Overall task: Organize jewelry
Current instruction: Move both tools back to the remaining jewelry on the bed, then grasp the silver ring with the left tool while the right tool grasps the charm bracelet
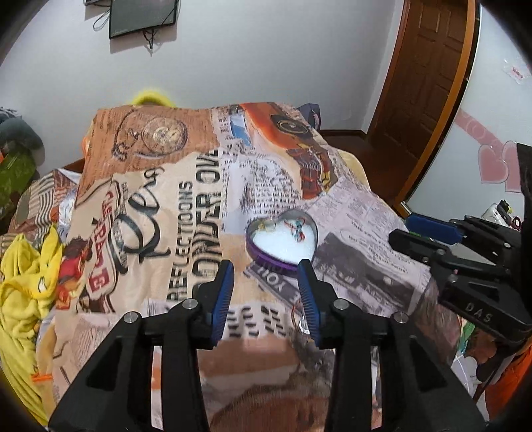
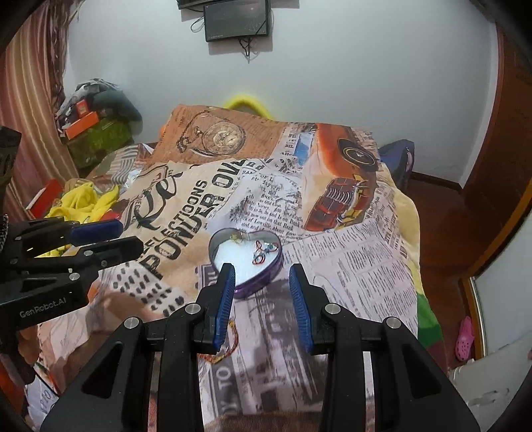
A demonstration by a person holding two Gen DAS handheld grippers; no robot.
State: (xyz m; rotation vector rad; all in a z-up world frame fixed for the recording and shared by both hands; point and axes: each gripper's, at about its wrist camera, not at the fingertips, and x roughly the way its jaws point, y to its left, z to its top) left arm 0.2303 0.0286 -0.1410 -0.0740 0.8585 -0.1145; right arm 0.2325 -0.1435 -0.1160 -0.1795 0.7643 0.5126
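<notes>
A bed is covered by a printed blanket (image 1: 186,186) bearing newspaper text, a pocket watch and an orange vintage car. A dark wall-mounted screen (image 2: 236,20) hangs on the white wall behind, and a brown wooden door (image 1: 429,76) stands to the right. Yellow clothing (image 1: 23,282) lies bunched at the bed's left edge.

The left gripper (image 1: 266,269) hangs above the blanket with its blue-padded jaws spread wide and nothing between them. The right gripper (image 2: 262,270) is likewise wide apart and holds nothing; its left finger overlaps the near rim of the box in its own view.

The heart-shaped jewelry box (image 2: 262,279), purple-walled with a white lining, sits open on the blanket near the middle of the bed, just ahead of both grippers. Inside it, a red and blue piece of jewelry (image 2: 262,254) lies toward the right lobe, and a small gold piece (image 2: 236,236) lies at the notch. A thin braided bracelet (image 2: 229,349) lies on the blanket beneath the right gripper's left finger, apart from the box.
</notes>
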